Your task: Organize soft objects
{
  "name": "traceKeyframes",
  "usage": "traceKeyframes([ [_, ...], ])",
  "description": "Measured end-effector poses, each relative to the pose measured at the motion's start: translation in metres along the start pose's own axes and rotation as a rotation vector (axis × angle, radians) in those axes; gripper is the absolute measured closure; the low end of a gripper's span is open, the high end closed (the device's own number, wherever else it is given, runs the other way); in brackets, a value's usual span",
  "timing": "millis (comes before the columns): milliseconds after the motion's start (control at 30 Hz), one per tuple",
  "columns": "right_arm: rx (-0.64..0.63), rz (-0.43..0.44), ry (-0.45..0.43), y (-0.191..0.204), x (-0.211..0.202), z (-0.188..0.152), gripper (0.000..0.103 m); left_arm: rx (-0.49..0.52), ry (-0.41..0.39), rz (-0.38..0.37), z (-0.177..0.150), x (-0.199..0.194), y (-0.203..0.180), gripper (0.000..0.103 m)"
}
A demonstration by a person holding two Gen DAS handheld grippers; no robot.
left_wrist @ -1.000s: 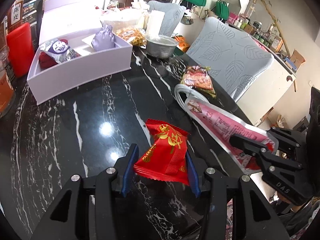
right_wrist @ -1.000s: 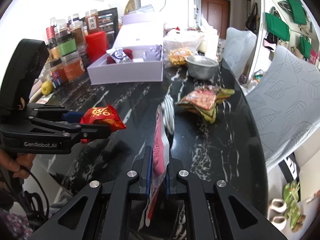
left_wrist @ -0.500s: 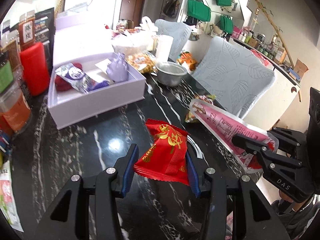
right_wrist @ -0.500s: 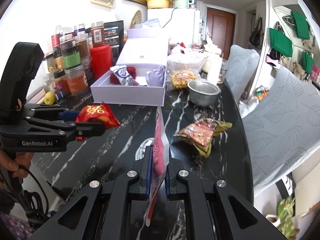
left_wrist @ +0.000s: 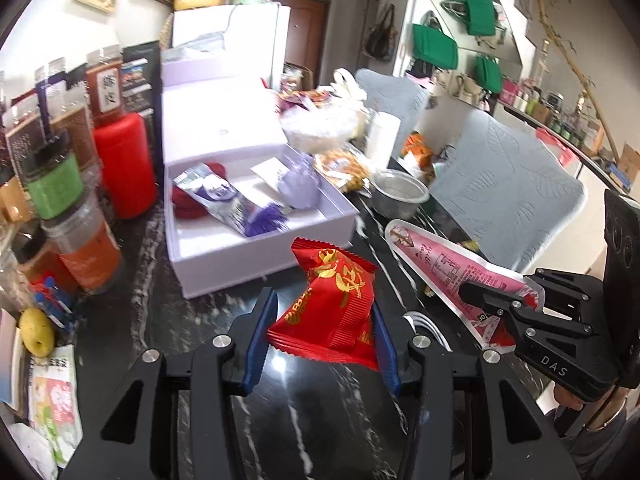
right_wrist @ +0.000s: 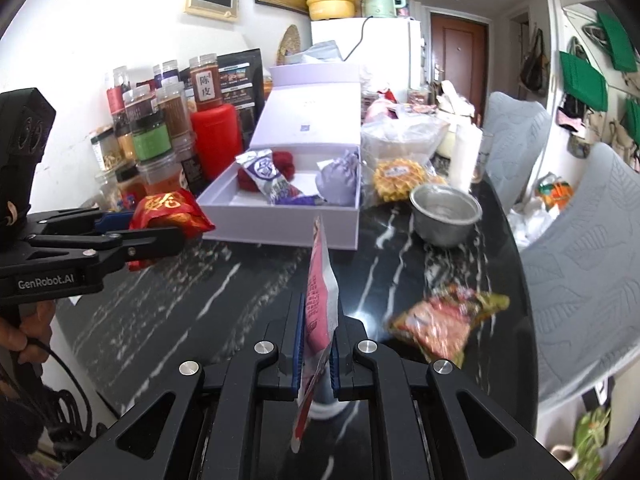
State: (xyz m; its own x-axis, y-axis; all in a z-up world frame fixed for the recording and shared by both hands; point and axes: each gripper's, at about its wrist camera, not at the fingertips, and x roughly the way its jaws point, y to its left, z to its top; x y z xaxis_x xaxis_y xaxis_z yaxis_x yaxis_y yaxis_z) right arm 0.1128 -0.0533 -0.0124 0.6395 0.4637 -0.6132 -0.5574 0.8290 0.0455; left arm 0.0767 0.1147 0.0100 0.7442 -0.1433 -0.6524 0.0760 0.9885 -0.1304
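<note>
Showing two soft packets carried at once, each pinched in its own gripper above the counter (left_wrist: 120,320).

Left wrist view: the left gripper (left_wrist: 322,344) is closed on a red packet (left_wrist: 332,308). The packet sits between the blue fingers (left_wrist: 260,336), its crimped lower seam nearest the camera, its puffed upper end standing up and forward of the tips. Judged from its creased film, it is light, air-filled and slippery, and will yield before it resists; hold it across the flat body or along a seam, with modest pressure. Beyond it lies the open white box (left_wrist: 260,256), already holding a purple pouch (left_wrist: 300,188), a silver packet (left_wrist: 224,200) and something dark red. At right, the right gripper (left_wrist: 480,300) pinches the lower end of a pink sachet (left_wrist: 448,264), whose pointed end juts toward the box.

Right wrist view: the right gripper (right_wrist: 316,356) is shut on the pink sachet (right_wrist: 320,292), seen edge-on. The fingers (right_wrist: 298,340) clamp its lower part; the upper part rises free between and ahead of them, and a little hangs below. It appears thin, limp and light, so a hold near the stiffer sealed edge suits it. At left, the left gripper (right_wrist: 160,236) holds the red packet (right_wrist: 168,210) just short of the box (right_wrist: 280,220). A further snack packet (right_wrist: 444,320) lies on the counter (right_wrist: 180,300), clear of both grippers.
</note>
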Motion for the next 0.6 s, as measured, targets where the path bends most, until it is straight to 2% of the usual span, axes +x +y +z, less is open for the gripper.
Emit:
traceKeyframes([
  [333, -0.054, 0.025, -0.058, 0.008, 0.012, 0.046, 0.092, -0.025, -0.071, 0.08, 0.034, -0.005, 0.025, 0.057],
  [600, -0.079, 0.047, -0.093, 0.016, 0.02, 0.08, 0.092, -0.043, -0.109, 0.088, 0.059, -0.012, 0.042, 0.058],
])
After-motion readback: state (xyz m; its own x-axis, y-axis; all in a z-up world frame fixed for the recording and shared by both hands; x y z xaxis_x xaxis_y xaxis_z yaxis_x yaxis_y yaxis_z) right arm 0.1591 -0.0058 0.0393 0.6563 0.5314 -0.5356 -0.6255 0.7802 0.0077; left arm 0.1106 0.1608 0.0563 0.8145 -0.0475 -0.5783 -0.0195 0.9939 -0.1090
